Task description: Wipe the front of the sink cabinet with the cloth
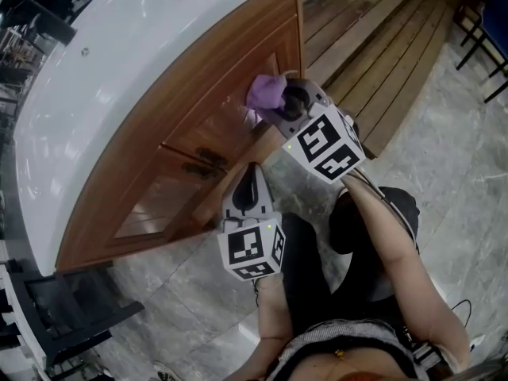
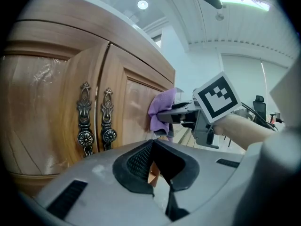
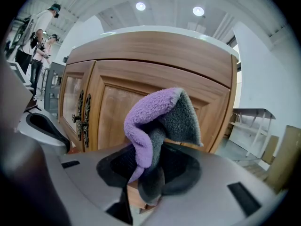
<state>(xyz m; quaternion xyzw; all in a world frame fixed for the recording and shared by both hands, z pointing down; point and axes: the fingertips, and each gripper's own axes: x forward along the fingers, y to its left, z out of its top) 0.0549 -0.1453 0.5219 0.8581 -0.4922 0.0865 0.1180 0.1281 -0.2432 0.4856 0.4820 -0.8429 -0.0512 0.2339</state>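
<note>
The wooden sink cabinet (image 1: 190, 125) curves under a white counter (image 1: 103, 86). My right gripper (image 1: 287, 101) is shut on a purple and grey cloth (image 1: 267, 92), which it holds against the right-hand door panel (image 3: 122, 107). The cloth (image 3: 157, 121) bunches up out of the jaws in the right gripper view. From the left gripper view the cloth (image 2: 162, 108) touches the door near the cabinet's right edge. My left gripper (image 1: 248, 187) hangs lower, in front of the doors, shut with nothing between its jaws. The two ornate door handles (image 2: 96, 121) sit left of the cloth.
A wooden slatted platform (image 1: 373, 46) lies on the floor right of the cabinet. Marble floor tiles (image 1: 182, 300) spread below. A dark frame (image 1: 71, 308) stands at the lower left. Blue chair legs (image 1: 484, 30) show at the top right. People stand far off (image 3: 37, 36).
</note>
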